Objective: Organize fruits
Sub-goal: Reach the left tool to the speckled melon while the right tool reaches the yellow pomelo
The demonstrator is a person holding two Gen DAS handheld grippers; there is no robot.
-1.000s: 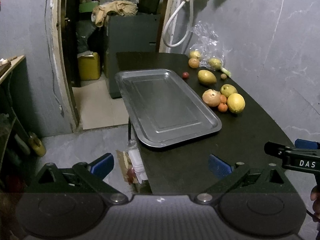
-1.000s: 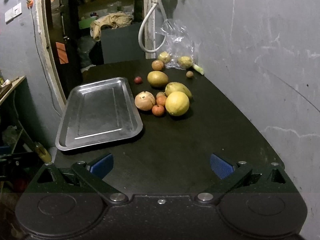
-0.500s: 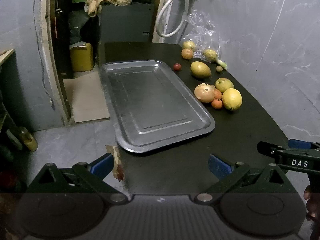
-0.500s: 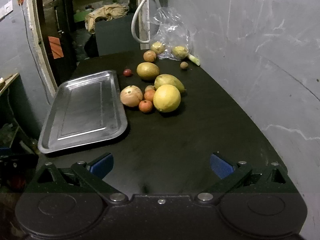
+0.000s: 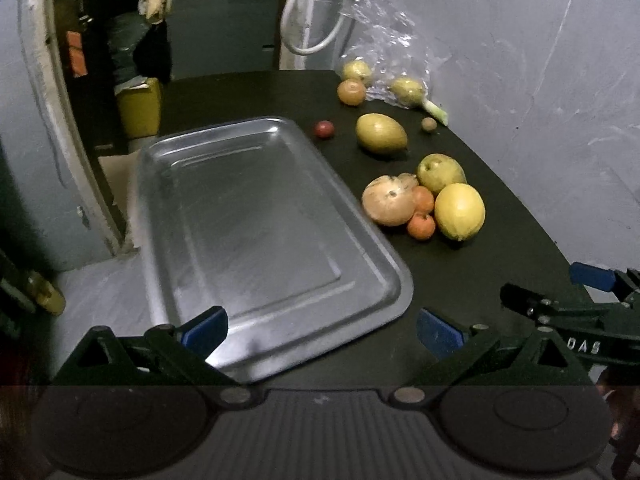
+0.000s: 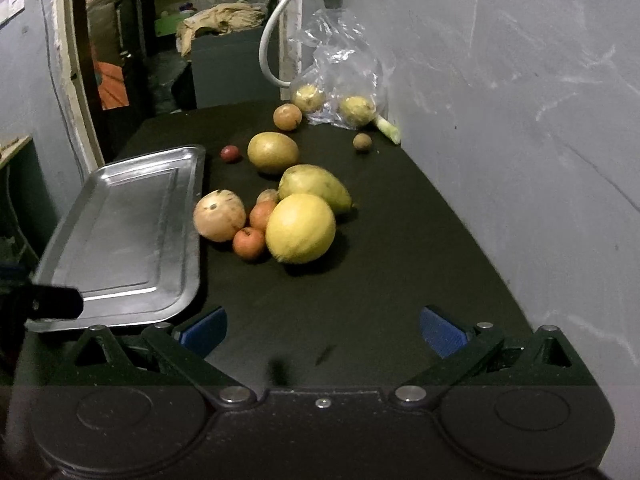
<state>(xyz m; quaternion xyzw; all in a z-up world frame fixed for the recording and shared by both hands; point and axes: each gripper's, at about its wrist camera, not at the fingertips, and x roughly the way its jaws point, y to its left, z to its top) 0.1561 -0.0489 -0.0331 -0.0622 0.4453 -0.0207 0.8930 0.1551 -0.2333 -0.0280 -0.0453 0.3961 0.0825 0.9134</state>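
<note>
You are facing a dim room: a scuffed grey wall (image 6: 520,100) runs along your right beside the dark table (image 6: 400,240), a white hose (image 5: 308,12) hangs ahead, and an open doorway (image 5: 100,60) on your left shows a yellow canister (image 5: 140,108).

One metal tray (image 5: 256,216) sits on the dark table (image 6: 400,264). Beside it lie eleven fruits: one large yellow lemon (image 6: 300,228), three small orange ones, and seven others. Two of these rest against one clear plastic bag (image 6: 344,64).
</note>
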